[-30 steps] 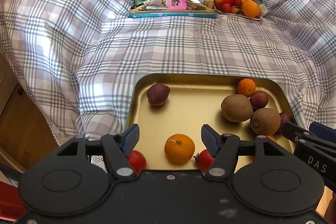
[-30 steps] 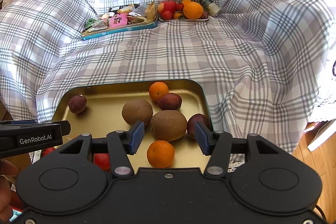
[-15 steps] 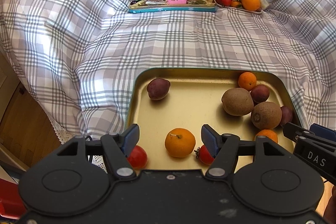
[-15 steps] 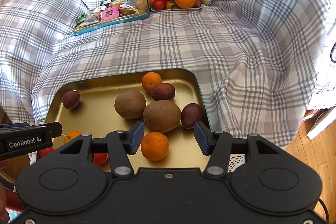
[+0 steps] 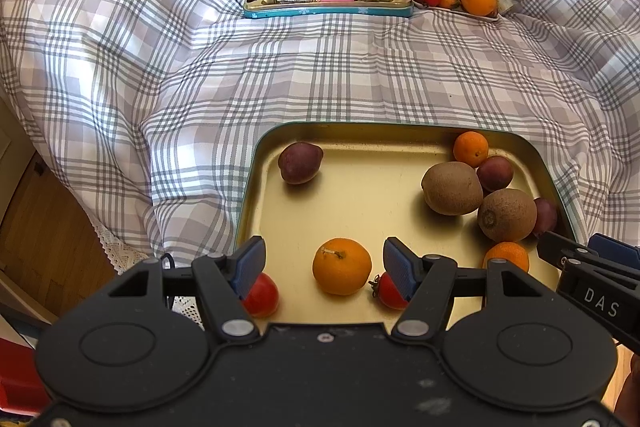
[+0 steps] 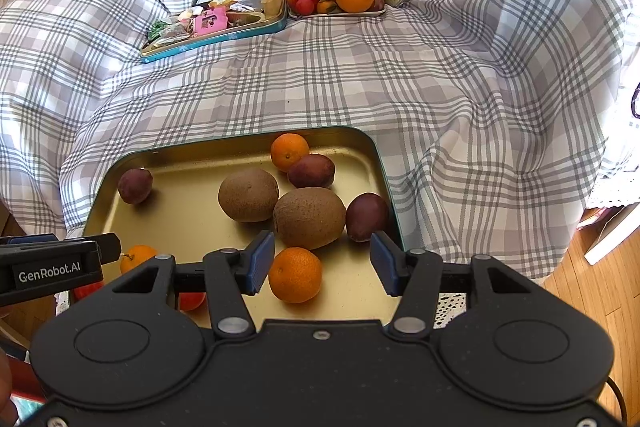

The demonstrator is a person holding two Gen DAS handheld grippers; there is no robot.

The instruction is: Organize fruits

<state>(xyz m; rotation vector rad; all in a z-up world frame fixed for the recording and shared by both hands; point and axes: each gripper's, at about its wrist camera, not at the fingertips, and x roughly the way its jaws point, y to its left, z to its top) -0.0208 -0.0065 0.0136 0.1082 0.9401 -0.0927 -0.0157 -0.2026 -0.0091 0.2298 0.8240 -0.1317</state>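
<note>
On the plaid bed, a gold tray (image 5: pixel 256 163) holds the fruit.
Left gripper (image 5: pixel 324 267) hovers with released jaws astride an orange (image 5: pixel 342 265); right gripper (image 6: pixel 322 265), jaws also released, hovers over a mandarin (image 6: pixel 295 274) beside two kiwis (image 6: pixel 309 217).

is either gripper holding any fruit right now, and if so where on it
Nothing is held. The left gripper is open around an orange without touching it; the right gripper is open over another orange.
</note>
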